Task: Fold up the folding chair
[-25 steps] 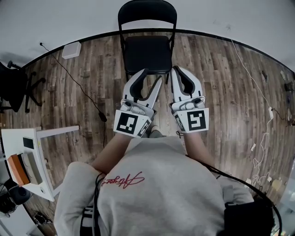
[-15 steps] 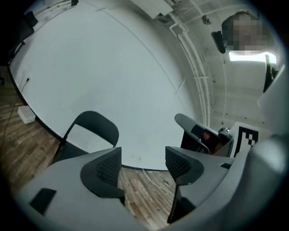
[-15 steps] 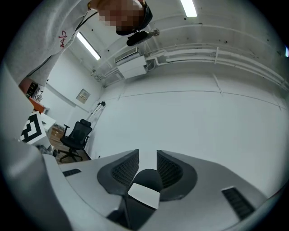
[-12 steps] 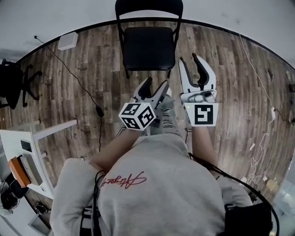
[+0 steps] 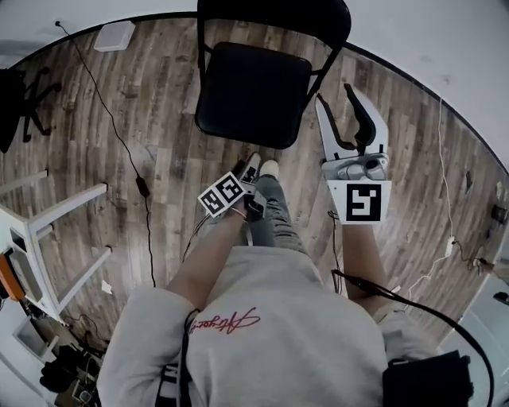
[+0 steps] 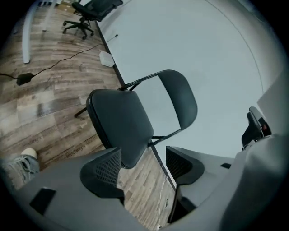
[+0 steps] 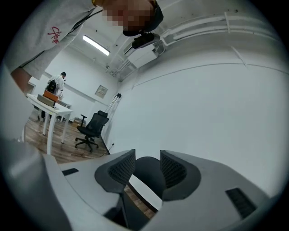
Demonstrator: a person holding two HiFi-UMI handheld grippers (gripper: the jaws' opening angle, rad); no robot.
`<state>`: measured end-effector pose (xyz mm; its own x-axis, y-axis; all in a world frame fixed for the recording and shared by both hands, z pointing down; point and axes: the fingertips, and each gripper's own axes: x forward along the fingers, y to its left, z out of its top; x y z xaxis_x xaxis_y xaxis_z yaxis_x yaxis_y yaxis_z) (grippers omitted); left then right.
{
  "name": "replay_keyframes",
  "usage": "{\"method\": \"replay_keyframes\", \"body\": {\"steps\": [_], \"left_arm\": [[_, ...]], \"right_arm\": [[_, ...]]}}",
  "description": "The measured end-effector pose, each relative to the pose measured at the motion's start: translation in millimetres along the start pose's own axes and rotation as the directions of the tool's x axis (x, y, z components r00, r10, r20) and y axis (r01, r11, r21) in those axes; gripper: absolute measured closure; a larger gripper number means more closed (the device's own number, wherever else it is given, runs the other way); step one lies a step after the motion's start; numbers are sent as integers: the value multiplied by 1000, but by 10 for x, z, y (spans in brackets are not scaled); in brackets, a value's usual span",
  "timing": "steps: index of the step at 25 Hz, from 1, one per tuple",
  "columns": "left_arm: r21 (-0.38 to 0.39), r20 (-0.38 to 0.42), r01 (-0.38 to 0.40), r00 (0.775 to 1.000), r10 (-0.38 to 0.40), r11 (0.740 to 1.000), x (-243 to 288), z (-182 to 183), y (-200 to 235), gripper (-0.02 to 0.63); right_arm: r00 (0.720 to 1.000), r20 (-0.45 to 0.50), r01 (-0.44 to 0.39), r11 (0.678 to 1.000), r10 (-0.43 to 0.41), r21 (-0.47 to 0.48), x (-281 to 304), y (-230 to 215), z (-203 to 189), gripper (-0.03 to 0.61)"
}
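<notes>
The black folding chair (image 5: 250, 94) stands unfolded by the wall, its backrest (image 5: 274, 12) at the top of the head view. My left gripper (image 6: 142, 158) hangs low by my knee, its marker cube (image 5: 227, 195) uppermost. Its jaws are wide open and empty, and the chair seat (image 6: 119, 122) lies ahead of them. My right gripper (image 5: 336, 95) reaches level beside the chair's right frame. Its jaws are opening. In the right gripper view (image 7: 146, 158) the dark backrest (image 7: 146, 173) shows between the pads, which do not press on it.
A white desk (image 5: 48, 230) stands at the left, and a black office chair (image 5: 20, 103) at the far left. A black cable (image 5: 119, 135) and a white box (image 5: 115, 36) lie on the wood floor. My shoe (image 5: 266, 168) is just before the seat. More cables trail at the right (image 5: 445, 246).
The left gripper has dropped from in front of my chest to knee height, rolled over and opened. The right gripper has moved forward to the chair's right side and parted its jaws.
</notes>
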<state>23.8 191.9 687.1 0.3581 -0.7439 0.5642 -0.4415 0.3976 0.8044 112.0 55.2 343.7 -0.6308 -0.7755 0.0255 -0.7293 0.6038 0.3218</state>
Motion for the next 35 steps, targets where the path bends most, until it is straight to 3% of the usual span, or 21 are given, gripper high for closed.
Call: {"method": "replay_keyframes", "body": {"steps": [4, 7, 10, 13, 15, 20, 24, 29, 32, 35], "left_arm": [[-70, 24, 2, 1000, 0, 998, 488, 54, 415, 305], [-83, -32, 82, 996, -85, 993, 794, -38, 658, 305], [-118, -72, 75, 994, -84, 990, 972, -192, 1039, 305], [-163, -57, 74, 995, -84, 984, 1034, -300, 1366, 305], [-181, -34, 122, 991, -131, 976, 1068, -288, 1436, 304], [-142, -18, 278, 959, -283, 950, 1368, -49, 1237, 297], [-84, -75, 190, 978, -196, 978, 1422, -46, 1437, 273], [-133, -133, 214, 964, -232, 968, 1644, -61, 1362, 255], [-157, -171, 248, 947, -273, 956, 1694, -76, 1289, 255], [-135, -246, 282, 919, -308, 950, 1694, -110, 1286, 256]], "right_arm": [[997, -38, -63, 998, 62, -9, 321, -78, -476, 411], [990, -74, -121, 991, 116, -59, 455, 72, -855, 408], [982, -97, -170, 982, 162, -81, 575, 283, -1226, 396], [977, -113, -189, 979, 180, -72, 679, 427, -1492, 376], [974, -137, -192, 979, 181, -73, 758, 459, -1636, 365], [971, -208, -147, 982, 120, -116, 998, 174, -1961, 350], [981, -158, -144, 971, 115, -189, 1178, -33, -1717, 343], [932, -266, -327, 885, 245, -332, 1596, -589, -1370, 331], [891, -384, -402, 811, 240, -425, 1989, -975, -1285, 325], [824, -503, -472, 808, 262, -353, 2410, -1142, -1473, 293]]}}
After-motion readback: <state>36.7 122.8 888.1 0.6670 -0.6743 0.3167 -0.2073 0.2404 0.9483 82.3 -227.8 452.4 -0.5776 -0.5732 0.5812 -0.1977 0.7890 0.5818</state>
